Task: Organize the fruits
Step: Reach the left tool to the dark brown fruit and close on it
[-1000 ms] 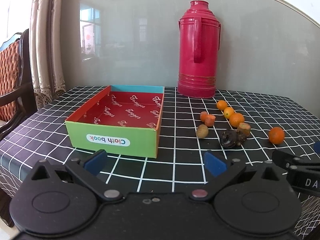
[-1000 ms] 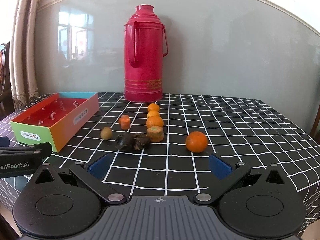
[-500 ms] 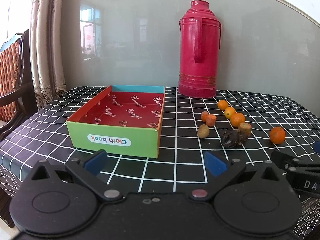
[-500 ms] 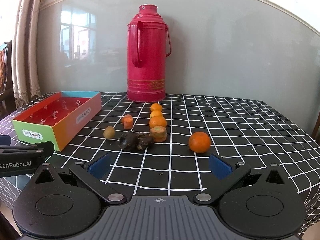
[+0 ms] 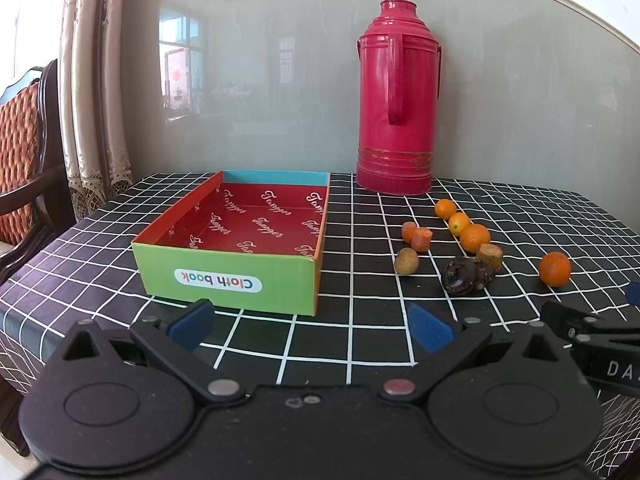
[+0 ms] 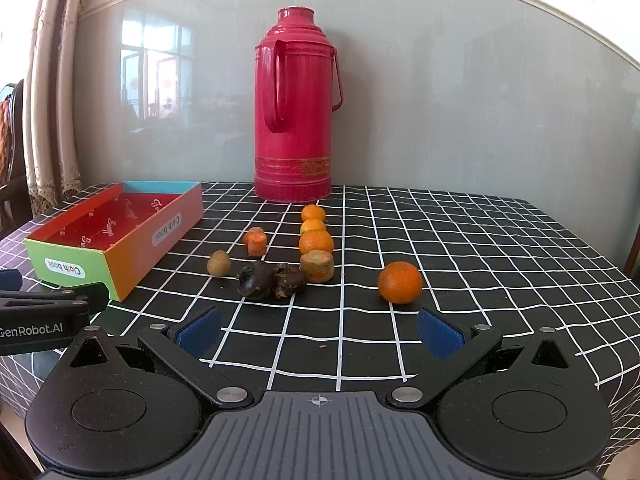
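Observation:
An empty cardboard box [image 5: 240,236], red inside with a green front, sits on the checked tablecloth; it also shows in the right wrist view [image 6: 116,236]. Right of it lie several fruits: a lone orange [image 6: 400,282] [image 5: 554,269], a row of small oranges [image 6: 316,241] [image 5: 474,237], carrot pieces [image 6: 256,241], a small brown fruit [image 6: 219,263] [image 5: 406,261] and two dark shrivelled fruits [image 6: 256,280] [image 5: 460,275]. My left gripper [image 5: 310,326] is open and empty in front of the box. My right gripper [image 6: 318,330] is open and empty, short of the fruits.
A tall red thermos [image 5: 398,118] [image 6: 296,120] stands at the back against a grey wall. A wooden chair [image 5: 24,168] and curtains are beyond the table's left edge. The table's right edge [image 6: 616,300] drops off close to the lone orange.
Both grippers have drifted slightly; the scene has shifted a little right in each view. Nothing on the table has moved and both grippers stay open.

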A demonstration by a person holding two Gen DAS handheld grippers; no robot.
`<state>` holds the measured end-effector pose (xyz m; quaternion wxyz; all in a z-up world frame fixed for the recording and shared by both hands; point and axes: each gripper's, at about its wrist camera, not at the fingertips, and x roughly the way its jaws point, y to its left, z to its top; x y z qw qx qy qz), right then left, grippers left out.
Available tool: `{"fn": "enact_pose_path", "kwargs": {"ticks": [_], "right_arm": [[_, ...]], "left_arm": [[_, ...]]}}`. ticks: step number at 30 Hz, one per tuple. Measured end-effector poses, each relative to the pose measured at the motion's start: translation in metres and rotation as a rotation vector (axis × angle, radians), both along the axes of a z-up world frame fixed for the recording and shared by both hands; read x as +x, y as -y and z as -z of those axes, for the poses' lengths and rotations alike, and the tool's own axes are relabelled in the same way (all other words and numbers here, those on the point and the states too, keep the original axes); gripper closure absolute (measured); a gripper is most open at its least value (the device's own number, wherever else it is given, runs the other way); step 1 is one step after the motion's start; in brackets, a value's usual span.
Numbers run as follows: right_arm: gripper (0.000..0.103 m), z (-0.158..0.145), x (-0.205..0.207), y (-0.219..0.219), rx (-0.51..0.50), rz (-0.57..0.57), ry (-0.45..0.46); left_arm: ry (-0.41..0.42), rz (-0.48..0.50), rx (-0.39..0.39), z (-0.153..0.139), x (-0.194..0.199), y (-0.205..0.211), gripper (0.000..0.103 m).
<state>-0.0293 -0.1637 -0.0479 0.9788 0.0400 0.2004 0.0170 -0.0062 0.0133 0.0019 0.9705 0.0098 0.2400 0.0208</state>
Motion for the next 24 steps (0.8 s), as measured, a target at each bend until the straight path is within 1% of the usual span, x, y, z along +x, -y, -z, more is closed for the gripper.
{"fn": "enact_pose_path", "kwargs": {"ticks": [7, 12, 16, 18, 22, 24], "right_arm": [[0.0, 0.001, 0.0, 0.001, 0.001, 0.002, -0.003], [0.0, 0.0, -0.005, 0.01, 0.001, 0.022, 0.007], [0.0, -0.006, -0.013, 0.029, 0.043, 0.074, 0.041], [0.0, -0.008, -0.017, 0.041, 0.066, 0.115, 0.065], [0.0, -0.011, -0.025, 0.061, 0.08, 0.194, 0.093], [0.0, -0.012, -0.028, 0.07, 0.094, 0.224, 0.101]], "left_arm": [[-0.001, 0.007, 0.005, 0.0, 0.0, 0.003, 0.006], [0.014, 0.054, 0.022, -0.002, 0.0, 0.013, 0.006], [0.045, 0.108, 0.067, -0.004, 0.002, 0.029, 0.006], [0.041, 0.145, 0.081, -0.003, 0.007, 0.038, 0.006], [0.035, 0.203, 0.097, -0.001, 0.016, 0.055, 0.006], [0.03, 0.236, 0.099, 0.0, 0.023, 0.063, 0.008]]}}
